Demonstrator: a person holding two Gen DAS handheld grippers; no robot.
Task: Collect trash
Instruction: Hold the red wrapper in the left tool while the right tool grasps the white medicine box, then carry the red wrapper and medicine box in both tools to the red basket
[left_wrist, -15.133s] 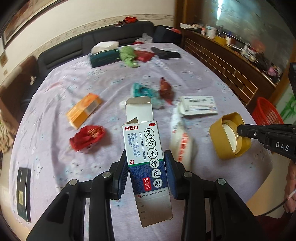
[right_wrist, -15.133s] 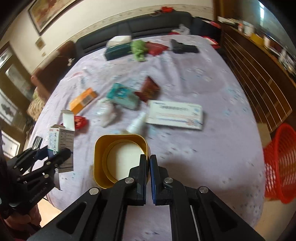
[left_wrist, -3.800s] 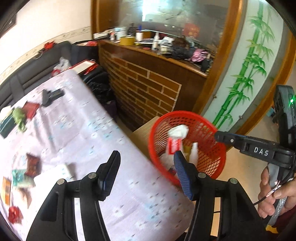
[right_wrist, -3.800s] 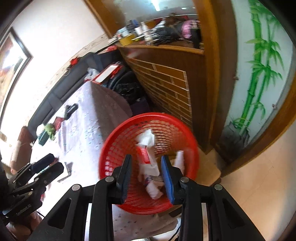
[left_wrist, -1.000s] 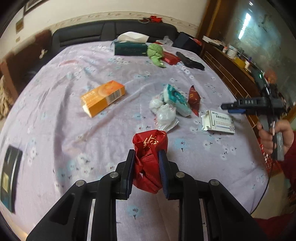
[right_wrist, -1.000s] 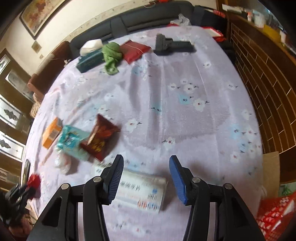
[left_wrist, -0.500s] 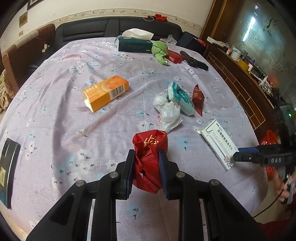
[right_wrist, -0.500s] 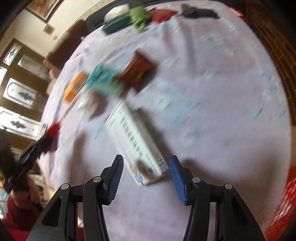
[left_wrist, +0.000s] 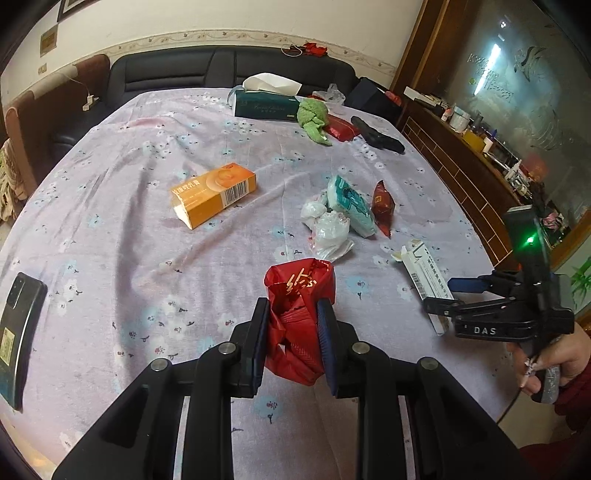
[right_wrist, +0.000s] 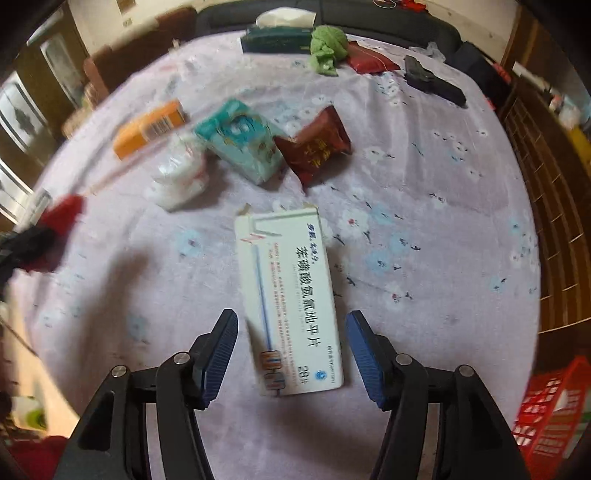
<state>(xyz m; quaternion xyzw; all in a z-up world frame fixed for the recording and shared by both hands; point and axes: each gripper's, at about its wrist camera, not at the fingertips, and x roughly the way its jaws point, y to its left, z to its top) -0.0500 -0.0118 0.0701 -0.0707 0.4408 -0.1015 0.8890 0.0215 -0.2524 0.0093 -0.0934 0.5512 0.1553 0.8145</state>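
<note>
Tablecloth: right gripper (right_wrist: 289, 341) wide open astride lengthwise medicine box (right_wrist: 291, 299); left gripper (left_wrist: 292, 326) pinches red wrapper (left_wrist: 300, 314).

Left gripper (left_wrist: 290, 328) clamped, right gripper (right_wrist: 290, 345) agape.

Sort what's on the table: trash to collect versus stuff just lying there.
Trash, likely: red wrapper in the left tool; white medicine box between the open right tool; orange box; dark red packet.

Lying about, probably: phone; tissue box; green cloth.
</note>
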